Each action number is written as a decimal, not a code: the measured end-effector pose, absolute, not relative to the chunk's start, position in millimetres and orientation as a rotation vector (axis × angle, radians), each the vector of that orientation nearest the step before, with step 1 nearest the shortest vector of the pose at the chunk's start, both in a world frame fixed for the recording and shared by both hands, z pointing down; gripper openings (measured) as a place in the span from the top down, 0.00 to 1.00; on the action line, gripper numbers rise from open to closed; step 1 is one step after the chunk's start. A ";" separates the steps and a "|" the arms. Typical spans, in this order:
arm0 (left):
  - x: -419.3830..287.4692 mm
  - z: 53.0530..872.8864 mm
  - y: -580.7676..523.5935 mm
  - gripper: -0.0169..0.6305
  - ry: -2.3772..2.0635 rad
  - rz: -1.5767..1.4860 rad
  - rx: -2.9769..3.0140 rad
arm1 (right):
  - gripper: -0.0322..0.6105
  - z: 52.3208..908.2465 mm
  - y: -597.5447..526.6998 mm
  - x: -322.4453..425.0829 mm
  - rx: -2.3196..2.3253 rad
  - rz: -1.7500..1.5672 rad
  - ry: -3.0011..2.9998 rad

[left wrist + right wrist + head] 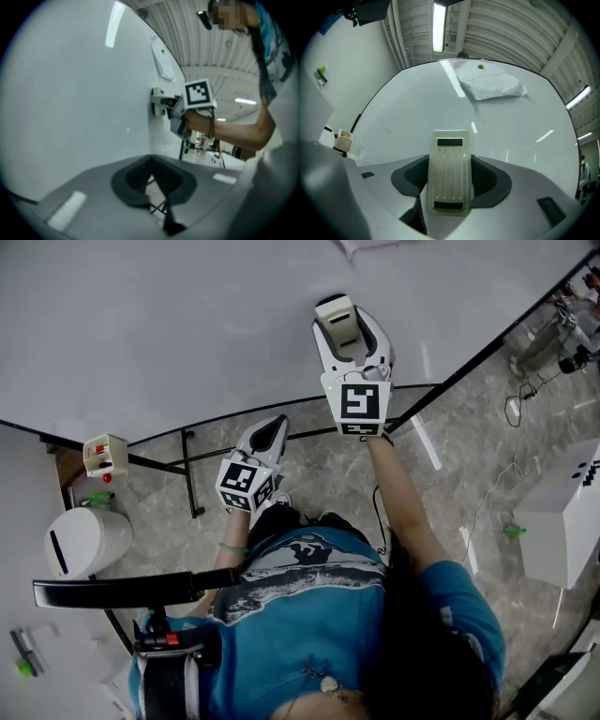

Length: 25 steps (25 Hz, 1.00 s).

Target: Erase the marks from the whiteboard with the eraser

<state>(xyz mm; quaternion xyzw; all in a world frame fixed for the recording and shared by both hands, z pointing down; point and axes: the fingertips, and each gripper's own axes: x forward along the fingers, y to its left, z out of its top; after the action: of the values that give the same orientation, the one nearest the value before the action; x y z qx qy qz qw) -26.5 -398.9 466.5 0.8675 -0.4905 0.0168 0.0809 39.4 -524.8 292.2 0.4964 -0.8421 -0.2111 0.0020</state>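
Observation:
The whiteboard (pixel 187 334) fills the upper head view, and I see no clear marks on it. A cream eraser (pixel 337 315) lies flat against the board, with my right gripper (pixel 351 332) shut on it. The right gripper view shows the eraser (pixel 449 168) between the dark pads (pixel 487 178) of that gripper (pixel 450 182), facing the whiteboard (pixel 408 108). My left gripper (pixel 270 432) hangs lower, near the board's bottom edge. In its own view the left gripper (pixel 152 187) is shut and holds nothing. That view also shows the right gripper (pixel 165 104) pressing the eraser (pixel 156 101) on the board.
A white paper sheet (pixel 490 82) with a green magnet (pixel 480 66) is stuck high on the board. A small holder with red markers (pixel 105 456) sits at the board's lower left. A white bin (pixel 84 540), stand legs (pixel 189 479) and a white box (pixel 562 521) stand on the floor.

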 end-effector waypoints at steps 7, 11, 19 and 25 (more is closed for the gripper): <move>-49.7 470.9 -391.5 0.97 -1.516 0.048 2.550 | 0.54 328.5 -507.5 -16.0 1.486 -0.688 -2.639; -52.2 471.6 -391.1 0.97 -1.519 0.045 2.550 | 0.54 329.8 -507.8 -16.5 1.474 -0.708 -2.623; -44.7 468.3 -391.2 0.97 -1.498 0.033 2.569 | 0.54 333.4 -500.8 -18.5 1.402 -0.608 -2.670; -22.6 472.0 -379.3 0.97 -1.522 0.042 2.538 | 0.54 356.0 -475.7 6.7 1.328 -0.515 -2.681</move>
<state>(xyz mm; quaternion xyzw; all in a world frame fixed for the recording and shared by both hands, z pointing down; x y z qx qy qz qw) -22.6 -379.3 472.0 0.8539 -0.5122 0.0141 0.0910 6.7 -475.7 356.0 0.4369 -0.8819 -0.1694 0.0526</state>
